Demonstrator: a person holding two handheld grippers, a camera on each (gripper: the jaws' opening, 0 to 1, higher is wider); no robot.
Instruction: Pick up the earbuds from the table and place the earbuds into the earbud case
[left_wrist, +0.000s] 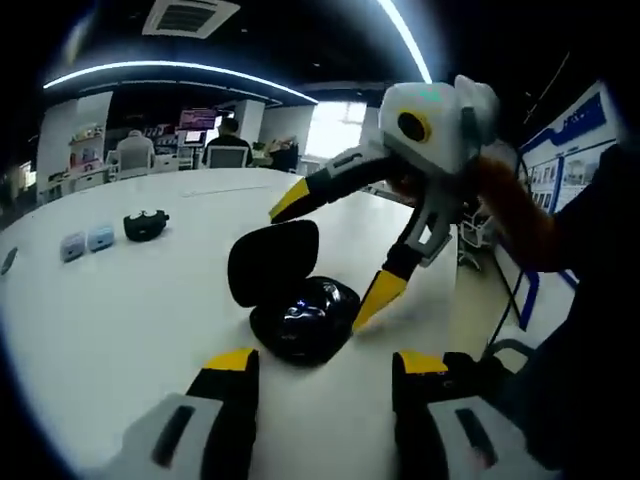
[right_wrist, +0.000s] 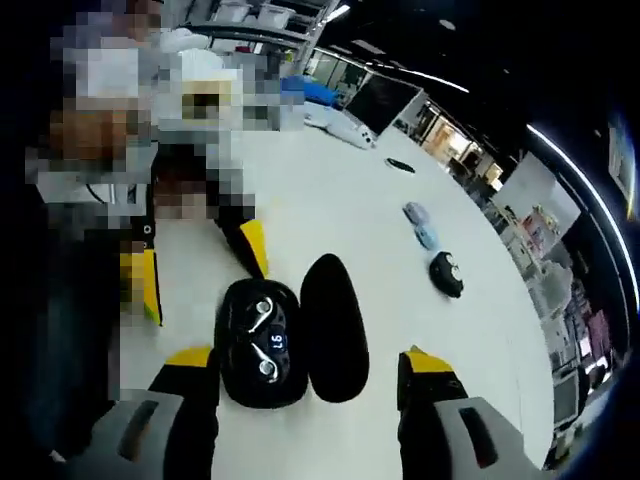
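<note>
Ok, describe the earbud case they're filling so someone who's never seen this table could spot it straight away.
Start at the big white table. Between the two grippers lies a glossy black earbud case with its oval lid swung open beside it and white earbuds showing in the wells. The smaller black case and two pale blue cases lie farther off in a row; only this one lies open.

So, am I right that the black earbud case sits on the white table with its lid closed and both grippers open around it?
Not quite: the lid is open. In the right gripper view the earbud case lies on the white table with its lid folded back and two earbuds seated inside. The right gripper and left gripper are indeed open.
</note>
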